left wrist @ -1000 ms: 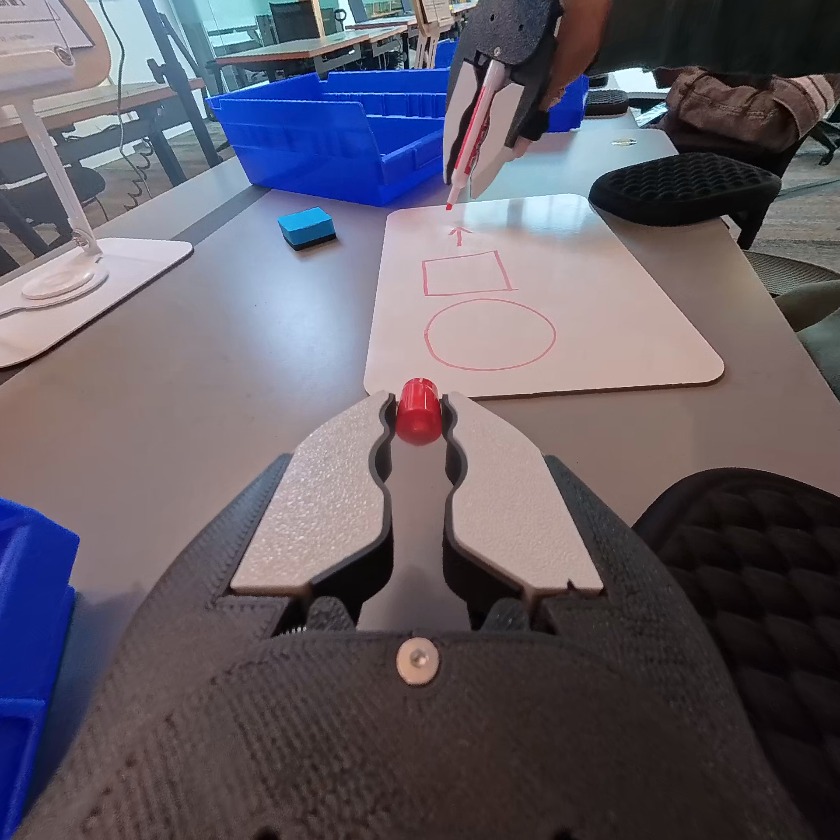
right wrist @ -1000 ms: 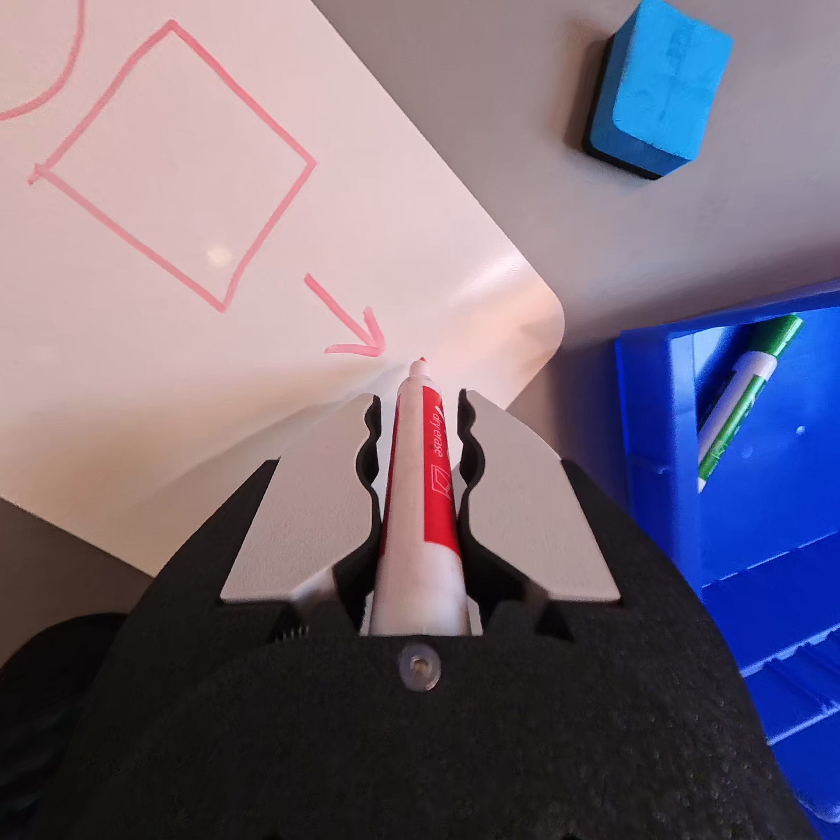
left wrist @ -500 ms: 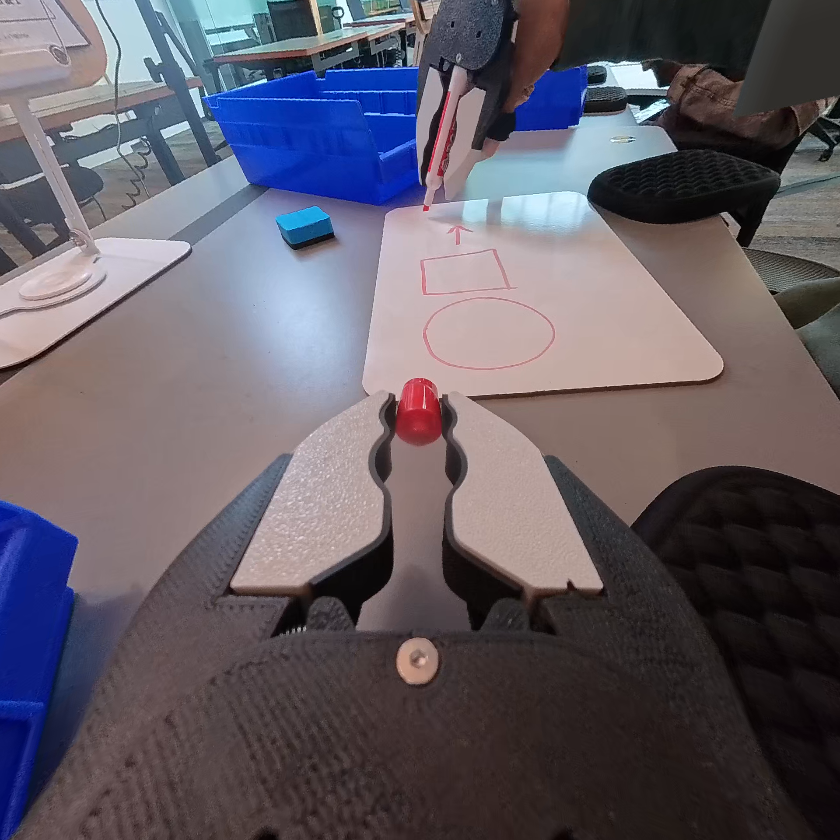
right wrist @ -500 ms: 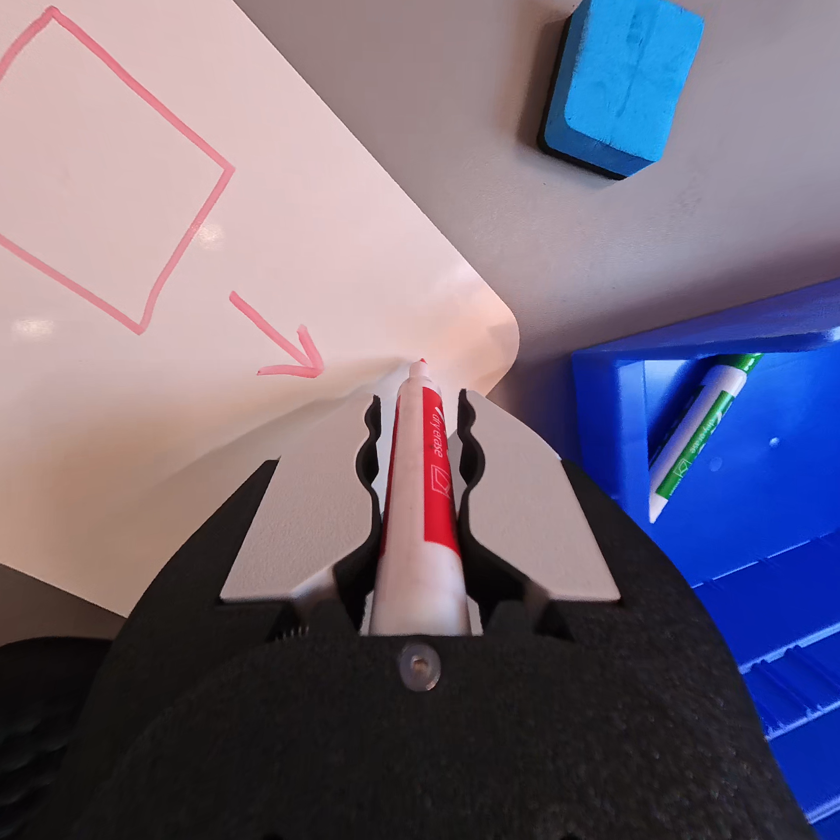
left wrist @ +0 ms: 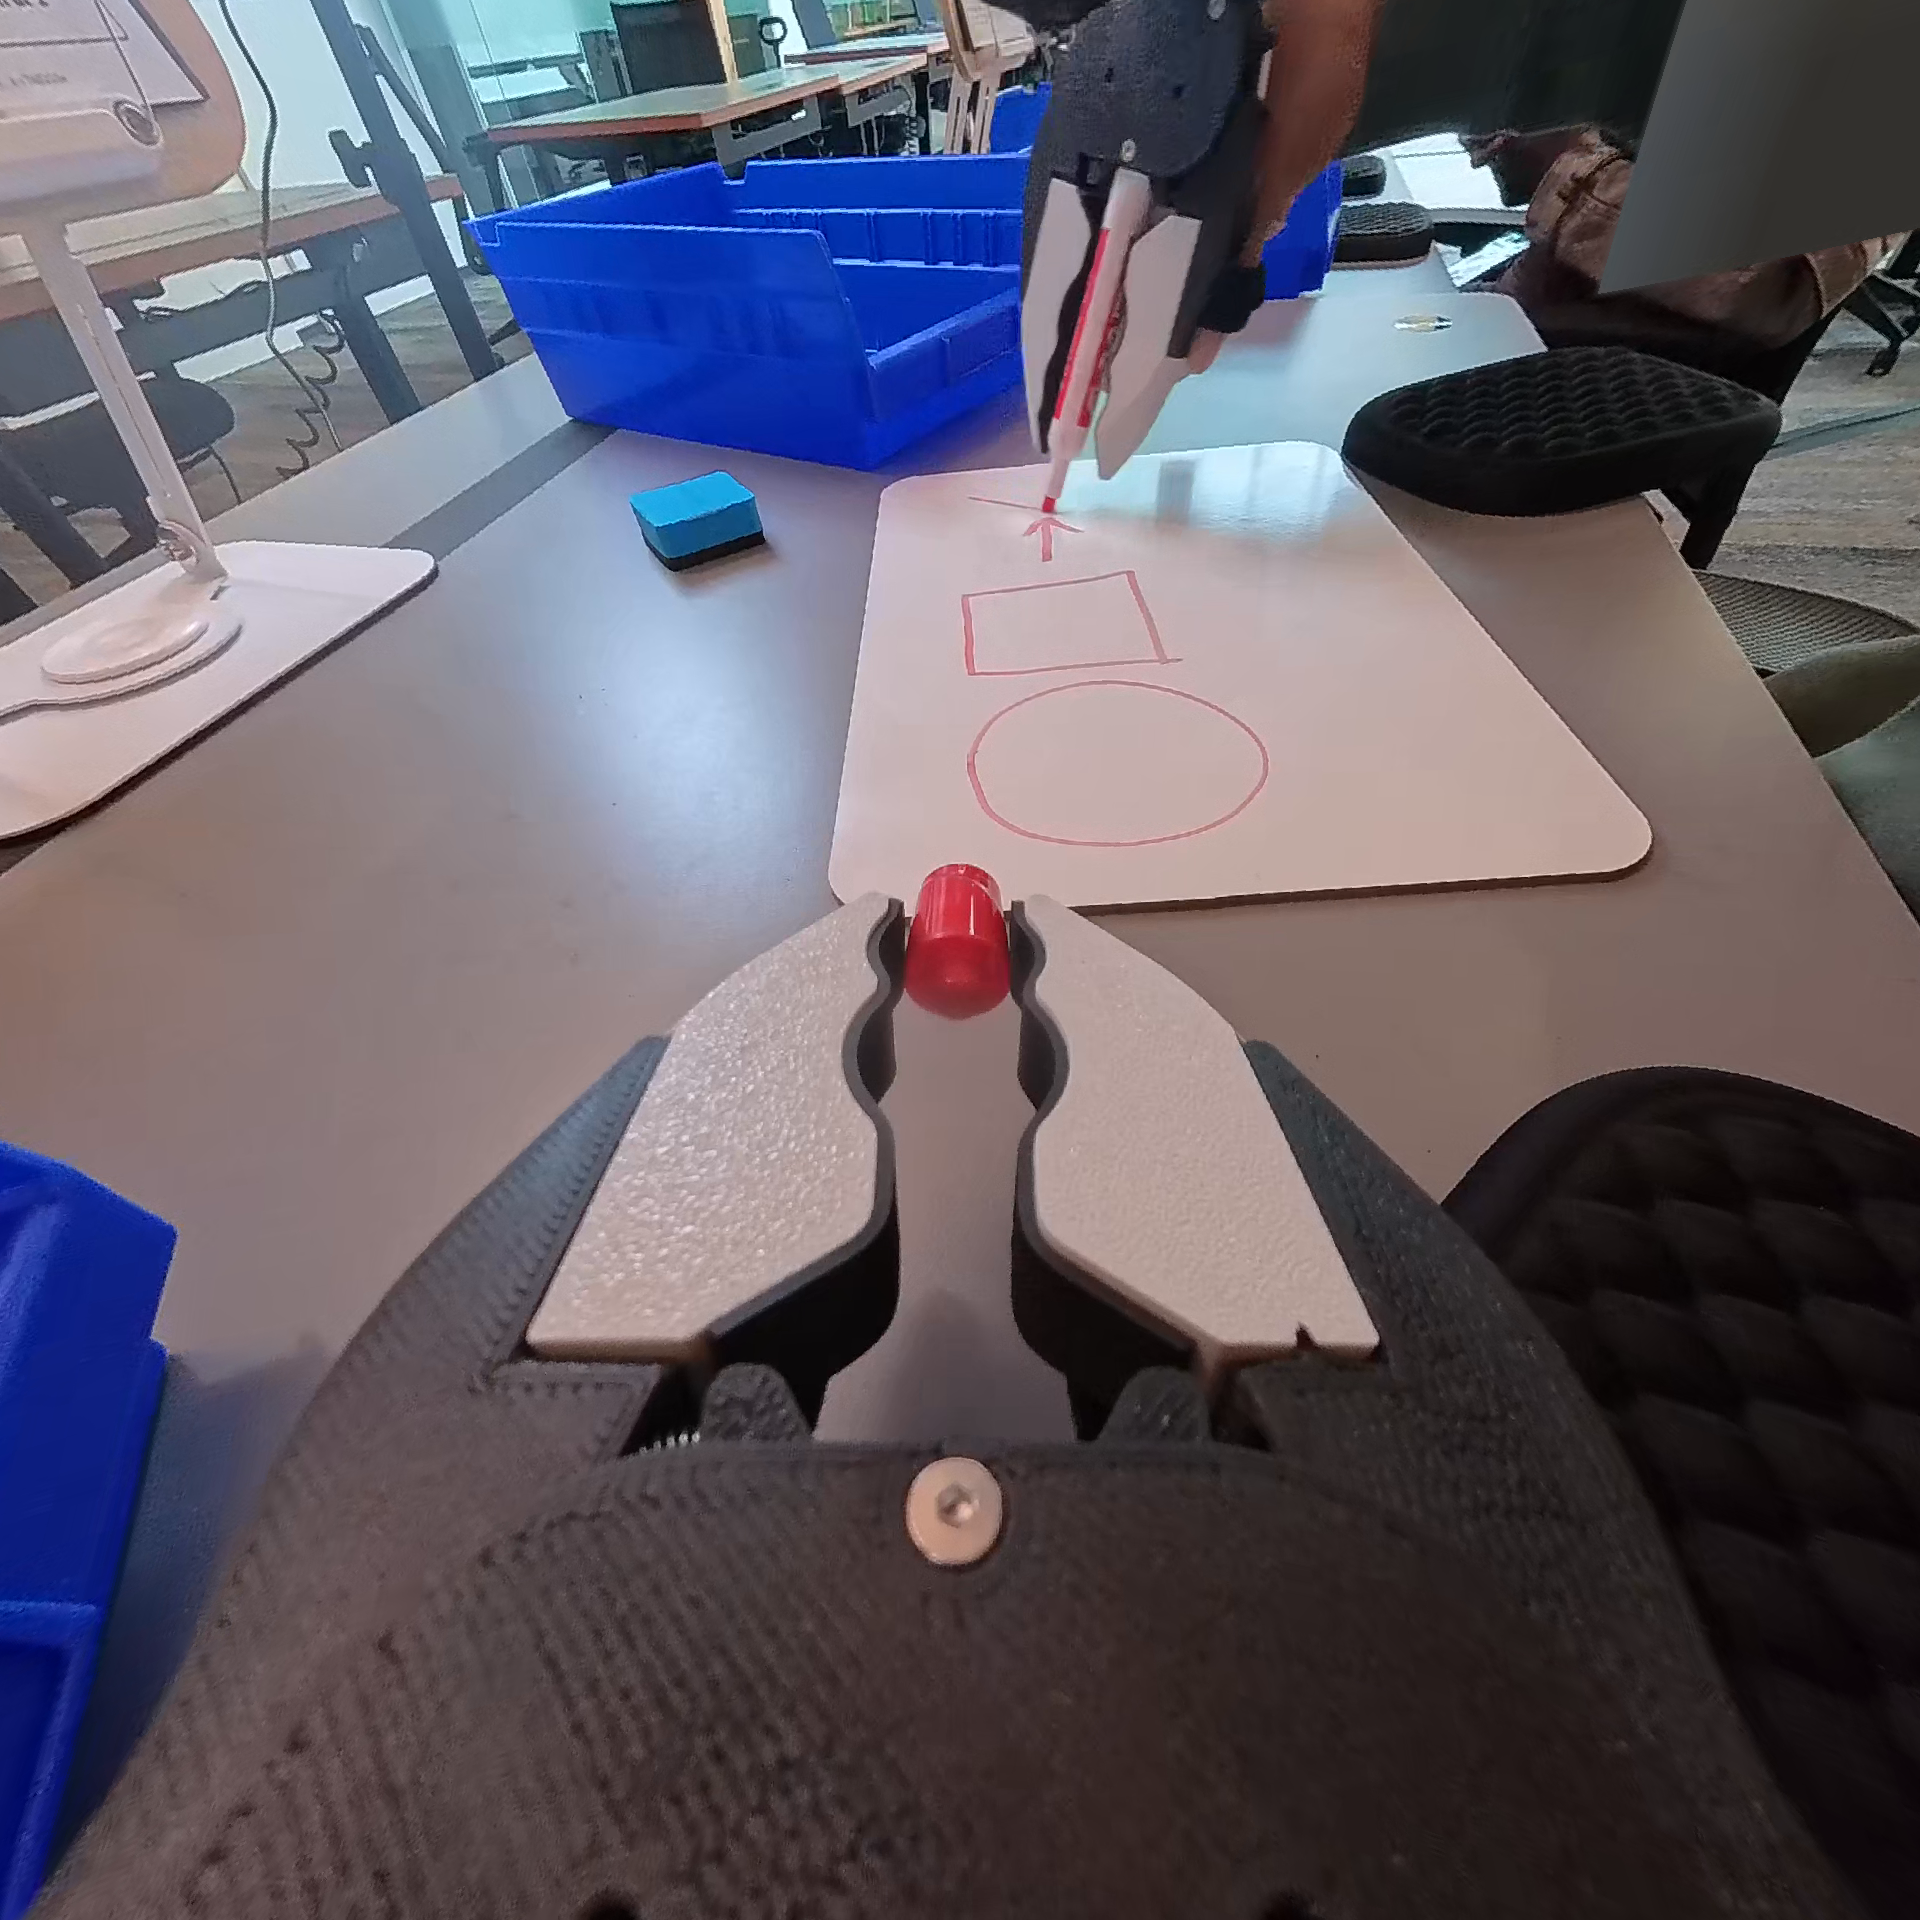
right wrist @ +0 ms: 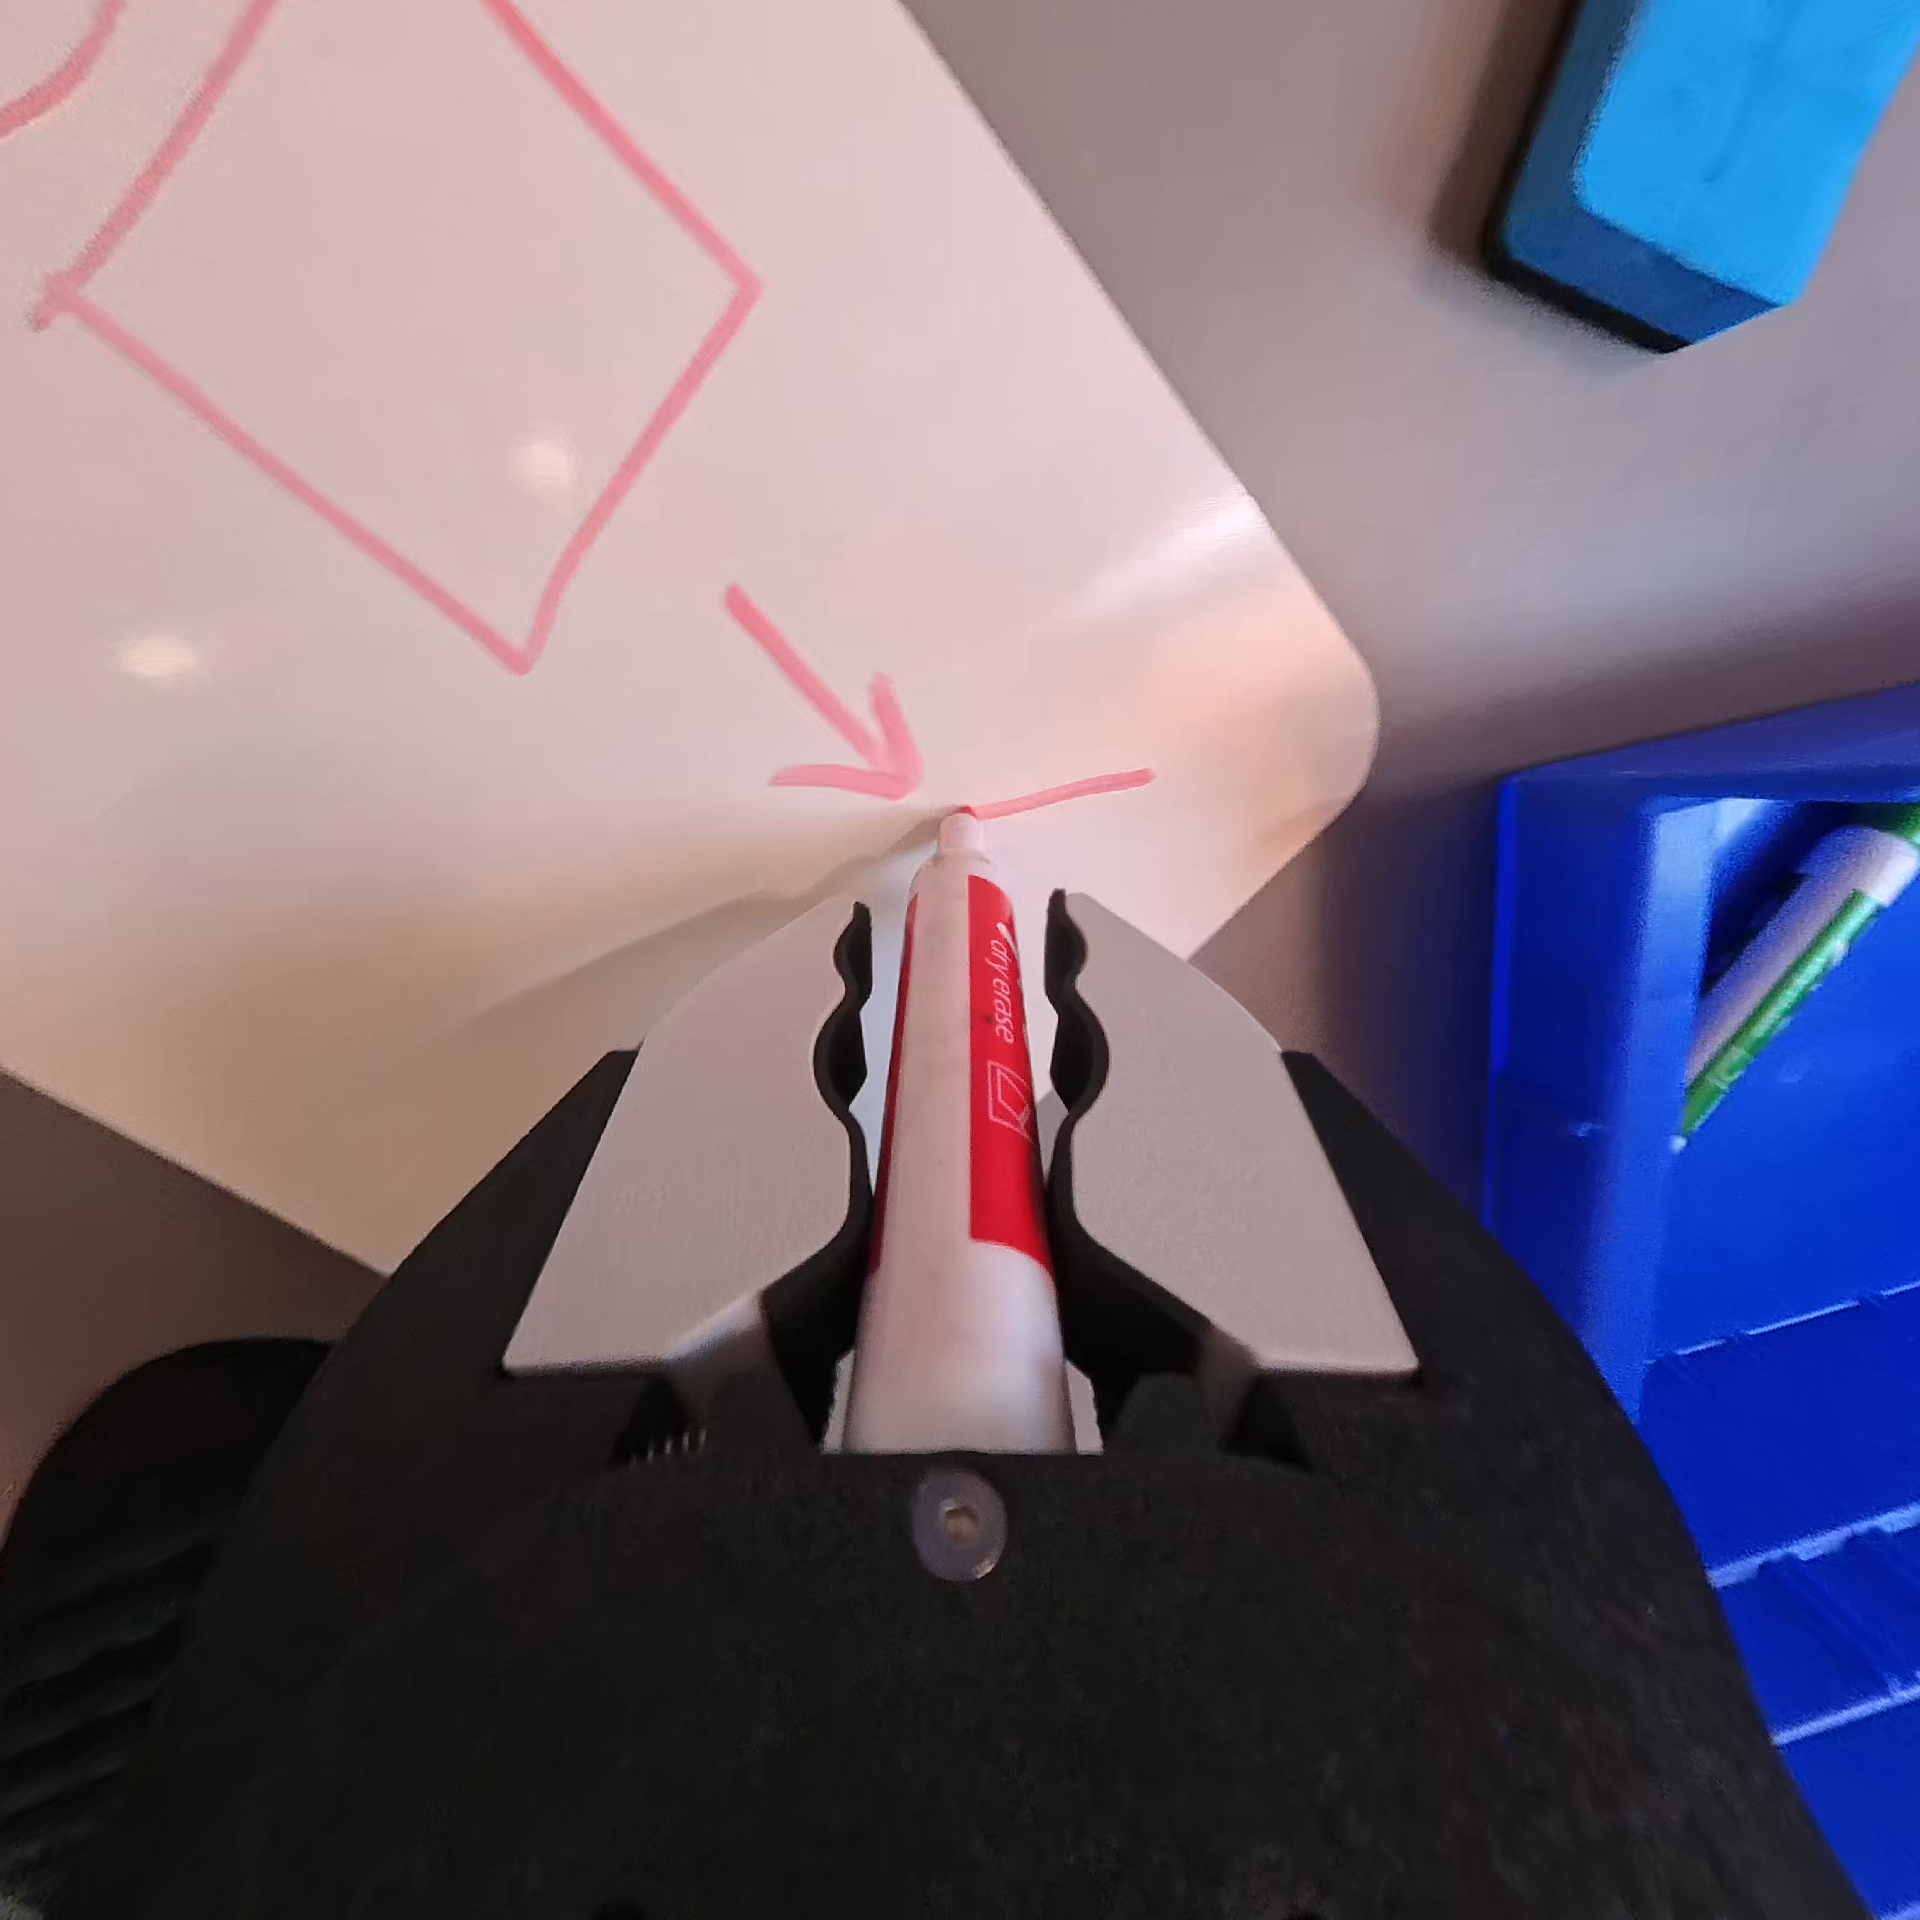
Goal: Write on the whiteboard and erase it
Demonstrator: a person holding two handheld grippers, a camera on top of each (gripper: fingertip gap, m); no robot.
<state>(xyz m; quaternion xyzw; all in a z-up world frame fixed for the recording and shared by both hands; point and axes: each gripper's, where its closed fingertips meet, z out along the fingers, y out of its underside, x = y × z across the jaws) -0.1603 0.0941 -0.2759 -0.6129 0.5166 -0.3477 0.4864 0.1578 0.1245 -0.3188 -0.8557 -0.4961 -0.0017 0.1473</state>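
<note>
A white whiteboard [left wrist: 1403,707] lies flat on the grey table, with a red circle, a square and a small arrow drawn on it. My right gripper [right wrist: 958,914] is shut on a red marker [right wrist: 966,1122]; its tip touches the board [right wrist: 312,790] just past the arrowhead, at the end of a fresh red line. The right gripper also shows in the left wrist view [left wrist: 1086,436], standing over the board's far edge. My left gripper [left wrist: 956,920] is shut on the red marker cap [left wrist: 954,951], low over the table before the board's near edge. A blue eraser [left wrist: 698,516] [right wrist: 1714,166] lies left of the board.
A large blue bin [left wrist: 790,301] stands behind the board; in the right wrist view it [right wrist: 1662,1247] holds a green marker [right wrist: 1808,997]. A white lamp base [left wrist: 208,623] sits at the left. Black padded armrests [left wrist: 1558,426] [left wrist: 1714,1299] flank the table's right side. Another blue bin [left wrist: 62,1455] is near left. About 35 centimeters separates my left fingertips from my right. The blue eraser [right wrist: 1714,166] is closer to my right gripper, around 15 centimeters from its tips; the left tips are 35 centimeters off. Look for it in the left wrist view [left wrist: 713,491] too.
The right gripper has moved right along the board's far edge and lowered the marker tip, drawing a new red line toward the arrowhead. The left gripper has stayed put with the cap.
</note>
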